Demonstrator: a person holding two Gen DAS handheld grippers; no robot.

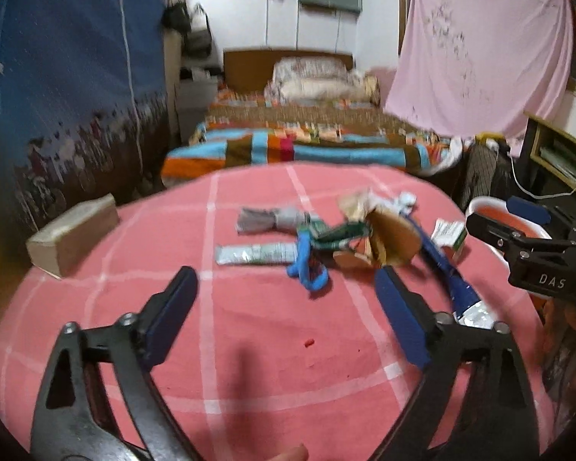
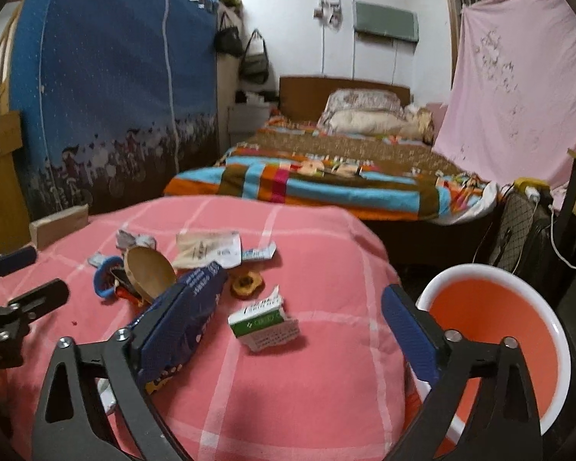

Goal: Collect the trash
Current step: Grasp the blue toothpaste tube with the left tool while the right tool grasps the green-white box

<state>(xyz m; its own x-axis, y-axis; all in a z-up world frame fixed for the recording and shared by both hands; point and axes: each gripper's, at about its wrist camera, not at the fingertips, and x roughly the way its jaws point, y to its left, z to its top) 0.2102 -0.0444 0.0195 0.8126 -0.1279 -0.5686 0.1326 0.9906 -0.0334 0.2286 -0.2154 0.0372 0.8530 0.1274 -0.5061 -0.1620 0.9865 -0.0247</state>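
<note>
Trash lies in a heap on the pink checked cloth (image 1: 249,345): a grey wrapper (image 1: 272,221), a silver-green sachet (image 1: 255,254), a blue ring (image 1: 307,269), a brown paper cup (image 1: 393,240), a long blue wrapper (image 1: 447,272) and a green-white carton (image 1: 451,236). My left gripper (image 1: 286,288) is open and empty, short of the heap. My right gripper (image 2: 284,299) is open and empty; the carton (image 2: 265,324) lies between its fingers and the blue wrapper (image 2: 188,319) is beside its left finger (image 2: 169,326). An orange bin with a white rim (image 2: 491,330) stands just right of the table.
A cardboard box (image 1: 73,234) sits at the table's far left edge. A bed with a striped blanket (image 2: 326,184) lies beyond the table. A blue fabric wardrobe (image 2: 107,88) stands at left and a pink sheet (image 2: 518,88) hangs at right.
</note>
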